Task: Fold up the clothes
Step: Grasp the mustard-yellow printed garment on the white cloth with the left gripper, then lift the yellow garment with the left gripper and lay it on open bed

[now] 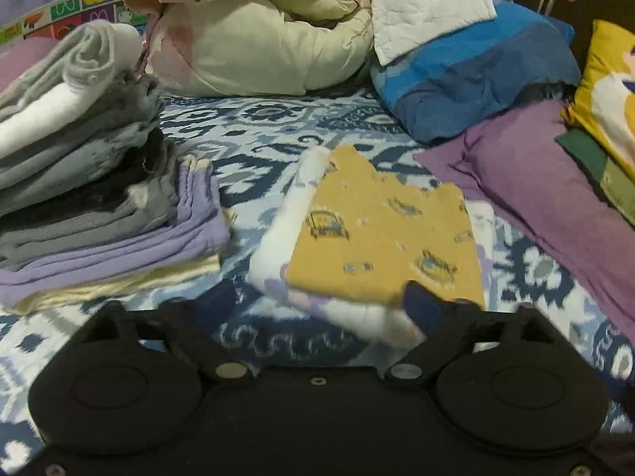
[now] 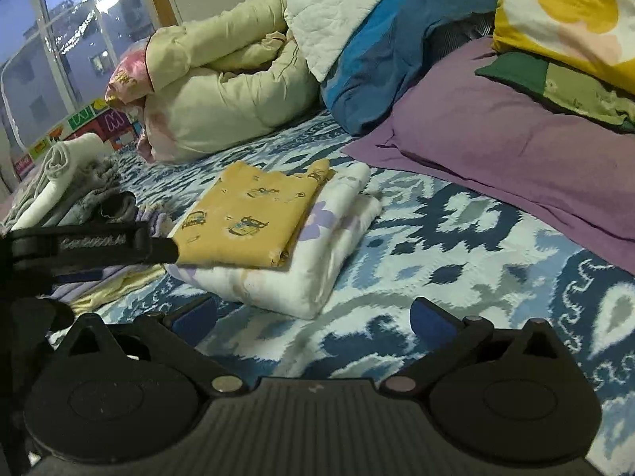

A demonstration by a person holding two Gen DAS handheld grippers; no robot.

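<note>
The folded mustard-yellow printed cotton garment (image 2: 246, 218) lies atop a folded white floral cloth (image 2: 317, 261) on the blue patterned bedspread (image 2: 456, 246). Both the left gripper (image 1: 313, 309) and right gripper (image 2: 313, 317) are spread wide, holding nothing; slide one finger beneath both layers, then lift level

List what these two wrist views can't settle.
- Left wrist view: blur hides whether the left gripper touches the yellow garment.
- Both views: yellow garment covers most of the white floral garment.
- Left wrist view: folded stack cut off by the left edge.
</note>
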